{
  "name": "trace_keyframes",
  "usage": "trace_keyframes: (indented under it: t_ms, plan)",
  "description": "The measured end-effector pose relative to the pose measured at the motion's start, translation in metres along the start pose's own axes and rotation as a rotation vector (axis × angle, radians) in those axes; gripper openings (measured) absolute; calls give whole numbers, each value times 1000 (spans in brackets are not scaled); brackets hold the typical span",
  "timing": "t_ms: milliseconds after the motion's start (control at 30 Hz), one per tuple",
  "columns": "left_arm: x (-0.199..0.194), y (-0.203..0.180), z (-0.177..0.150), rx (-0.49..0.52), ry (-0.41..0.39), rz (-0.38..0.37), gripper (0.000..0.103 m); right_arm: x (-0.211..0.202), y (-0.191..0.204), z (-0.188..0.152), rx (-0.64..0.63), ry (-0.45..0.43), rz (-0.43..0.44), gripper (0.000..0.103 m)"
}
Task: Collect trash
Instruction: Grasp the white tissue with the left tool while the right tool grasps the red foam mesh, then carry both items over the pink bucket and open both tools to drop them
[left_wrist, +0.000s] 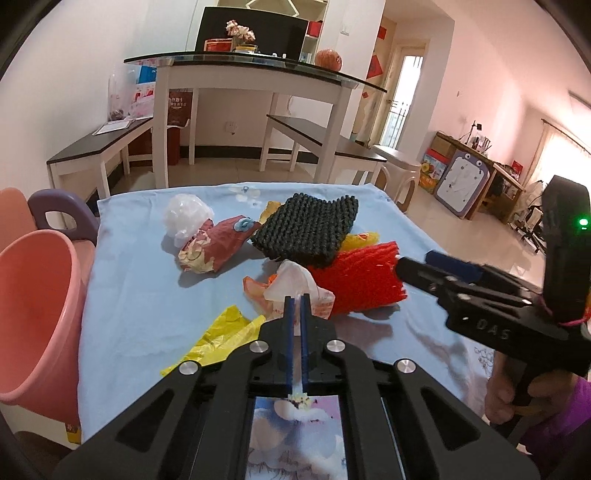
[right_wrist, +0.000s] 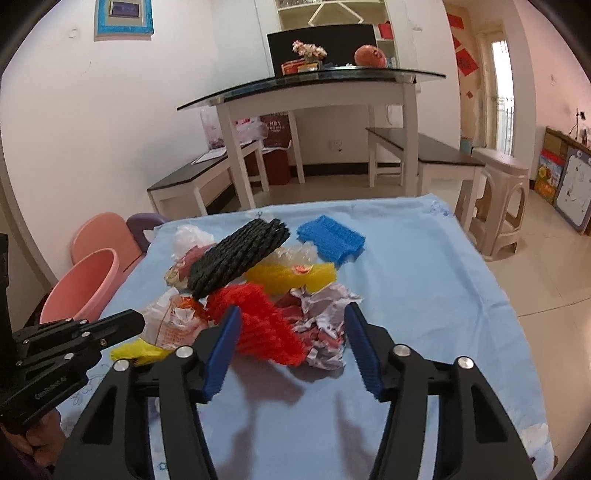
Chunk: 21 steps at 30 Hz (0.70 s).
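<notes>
Left gripper (left_wrist: 297, 297) clenched, probably on crumpled white-orange plastic bag (left_wrist: 295, 282) at pile's near edge. Right gripper (right_wrist: 291, 328) spread around red foam netting (right_wrist: 258, 321). Next: carry to pink plastic bucket (left_wrist: 37, 295).

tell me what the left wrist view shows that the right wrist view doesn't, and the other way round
Only the left wrist view: the left gripper is shut on a thin edge of the white plastic bag, and the hand holding the right gripper shows.

Only the right wrist view: the blue foam net, the crumpled paper, and the right gripper standing open around the red net.

Both: red foam net, black foam net, pink bucket, blue tablecloth.
</notes>
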<state>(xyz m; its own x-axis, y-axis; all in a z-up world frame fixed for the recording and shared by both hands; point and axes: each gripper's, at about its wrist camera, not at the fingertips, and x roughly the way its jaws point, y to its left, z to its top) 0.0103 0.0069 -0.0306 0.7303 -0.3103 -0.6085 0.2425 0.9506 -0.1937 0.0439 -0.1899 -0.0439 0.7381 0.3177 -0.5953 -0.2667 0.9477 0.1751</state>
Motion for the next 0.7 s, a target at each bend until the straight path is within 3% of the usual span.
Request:
trace_keyframes:
  t_ms: [100, 200, 267, 300, 700]
  plan:
    - [-5, 0, -1, -2, -8, -3, 2, 7, 5, -2, -9, 40, 22, 54]
    - [-11, 1, -2, -9, -16, -5, 2, 15, 10, -5, -17, 70, 48, 36]
    - [-16, 2, -2, -15, -24, -6, 2, 16, 10, -6, 1, 92, 72, 11]
    - [-18, 2, -1, -18, -30, -8, 2, 16, 10, -6, 6, 97, 84, 7]
    - [-60, 7, 19, -26, -146, 37, 2, -30, 16, 16, 4, -23, 115, 5]
